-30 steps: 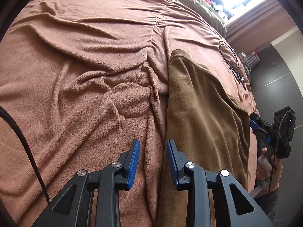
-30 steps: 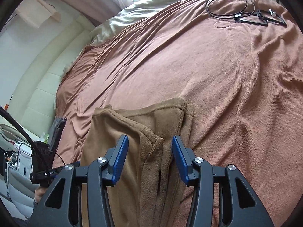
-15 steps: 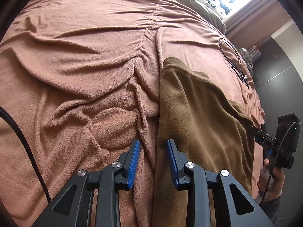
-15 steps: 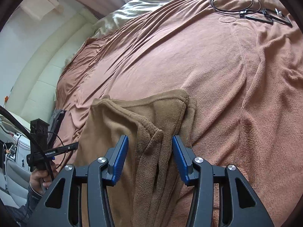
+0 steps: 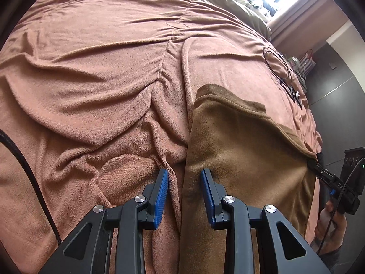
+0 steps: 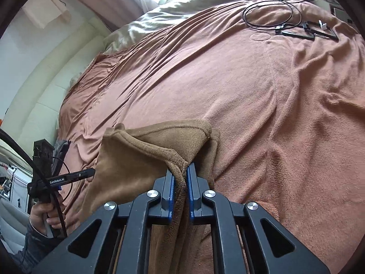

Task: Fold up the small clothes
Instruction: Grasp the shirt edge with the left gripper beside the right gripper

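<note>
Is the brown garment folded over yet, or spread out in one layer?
Partly folded. The brown garment shows doubled hemmed edges stacked at its right side, and the closing right gripper pinches them on the bed cover.

Left of the garment (image 5: 239, 159), the blanket (image 5: 95, 73) lies bare; beyond it, a cable (image 6: 269, 16) and hangers (image 6: 305, 30) obstruct.

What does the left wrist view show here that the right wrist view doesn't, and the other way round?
Only the left wrist view: the left claw with its jaws apart, straddling the side edge of the brown garment without pressing it, and the blanket bunched beside that edge.

Only the right wrist view: the right claw closing, its pads pinching a folded hem of the garment; also a pale padded wall.

Both: the garment on the pink blanket, a looped black cable farther off, and an olive cover beyond.
</note>
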{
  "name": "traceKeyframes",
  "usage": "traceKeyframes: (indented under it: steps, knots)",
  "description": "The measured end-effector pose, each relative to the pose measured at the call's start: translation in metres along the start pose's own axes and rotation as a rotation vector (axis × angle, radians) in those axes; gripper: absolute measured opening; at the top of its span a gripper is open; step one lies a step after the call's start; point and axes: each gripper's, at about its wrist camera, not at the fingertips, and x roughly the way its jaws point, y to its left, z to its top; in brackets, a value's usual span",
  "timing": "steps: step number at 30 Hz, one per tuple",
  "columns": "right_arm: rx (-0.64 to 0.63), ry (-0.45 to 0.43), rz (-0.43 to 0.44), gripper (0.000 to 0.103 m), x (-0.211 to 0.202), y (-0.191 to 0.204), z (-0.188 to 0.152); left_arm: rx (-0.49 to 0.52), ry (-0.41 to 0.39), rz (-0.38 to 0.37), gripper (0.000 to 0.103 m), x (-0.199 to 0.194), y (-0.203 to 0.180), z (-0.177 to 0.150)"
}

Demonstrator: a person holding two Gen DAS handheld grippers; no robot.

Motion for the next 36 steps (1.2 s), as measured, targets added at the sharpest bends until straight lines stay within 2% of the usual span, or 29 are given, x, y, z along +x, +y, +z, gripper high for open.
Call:
traceKeyframes:
  steps: [2,4,6,7,8,9,10,13,18,21,23,25,27,28,30,34,36]
  knots:
    - [-0.013,0.003,-0.035,0.006,-0.001,0.001,-0.004,0.001,0.002,0.003,0.031,0.002,-0.001,0.001]
    - [-0.018,0.051,-0.071,0.008,0.009,0.002,-0.007,-0.002,0.008,0.006,0.031,0.005,-0.001,0.003]
    - [0.014,0.078,-0.080,0.016,0.012,-0.001,-0.007,-0.002,0.008,0.006,0.033,0.005,-0.001,0.006]
    - [0.025,0.071,-0.072,0.031,0.009,0.000,-0.005,-0.002,0.007,0.003,0.035,0.004,-0.001,0.007]
    - [0.034,0.059,-0.063,0.055,0.005,0.000,-0.004,-0.002,0.007,-0.001,0.041,0.004,-0.001,0.009]
    - [0.046,0.044,-0.047,0.067,0.000,-0.001,-0.005,-0.002,0.002,-0.004,0.046,0.003,-0.001,0.011]
    - [0.057,0.032,-0.036,0.074,-0.004,-0.002,-0.005,0.002,-0.003,-0.009,0.048,0.002,-0.002,0.012]
    - [0.086,0.040,0.034,0.074,-0.008,-0.007,-0.010,0.018,-0.009,-0.009,0.051,0.007,-0.004,0.020]
    - [0.099,0.109,0.075,0.074,0.005,-0.015,-0.015,0.029,-0.006,-0.006,0.051,0.021,-0.008,0.035]
    - [0.101,0.140,0.066,0.064,0.016,-0.019,-0.014,0.051,-0.008,-0.001,0.051,0.031,-0.011,0.047]
    - [0.106,0.147,0.071,0.062,0.020,-0.023,-0.010,0.051,-0.005,-0.006,0.051,0.036,-0.012,0.054]
    - [0.110,0.144,0.085,0.059,0.021,-0.025,-0.005,0.058,-0.011,-0.012,0.047,0.040,-0.012,0.059]
    - [0.107,0.149,0.090,0.054,0.022,-0.026,0.000,0.065,-0.009,-0.029,0.026,0.044,-0.013,0.062]
    - [0.104,0.153,0.088,0.051,0.025,-0.024,0.001,0.065,-0.007,-0.040,0.019,0.045,-0.013,0.063]
    - [0.104,0.157,0.084,0.047,0.028,-0.026,0.002,0.043,-0.013,-0.021,0.016,0.048,-0.008,0.065]
    - [0.139,0.155,0.117,0.041,0.028,-0.036,-0.002,-0.007,-0.020,-0.068,0.015,0.051,0.004,0.065]
    - [0.154,0.154,0.138,0.040,0.026,-0.041,-0.004,-0.012,-0.010,-0.088,0.020,0.049,0.005,0.064]
